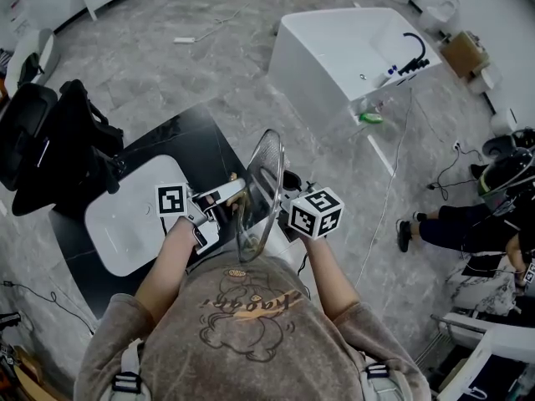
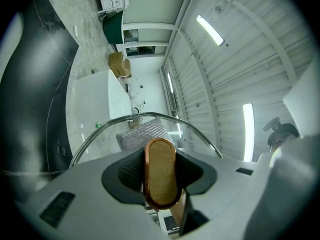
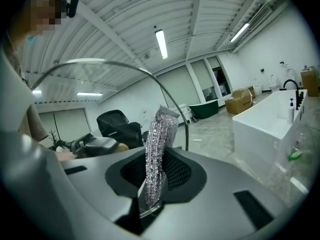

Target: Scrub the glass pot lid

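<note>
The glass pot lid [image 1: 262, 189] stands upright on edge between my two grippers, in front of the person's chest. My left gripper [image 1: 235, 197] is shut on the lid's handle [image 2: 160, 171], an oval wooden knob with a copper rim. The lid's metal rim [image 2: 145, 114] arcs above that knob. On the lid's other side, my right gripper [image 1: 286, 213] is shut on a silver mesh scrubber [image 3: 160, 151]. The scrubber sticks up from the jaws beside the lid's rim [image 3: 100, 61]. It also shows through the glass as the scrubber [image 2: 142, 134] in the left gripper view.
A white bathtub [image 1: 351, 53] with a black faucet stands ahead to the right. A white basin [image 1: 125, 220] lies on a black mat at the left, with a black chair [image 1: 33, 140] beyond it. A person [image 1: 472, 224] sits on the floor at the right.
</note>
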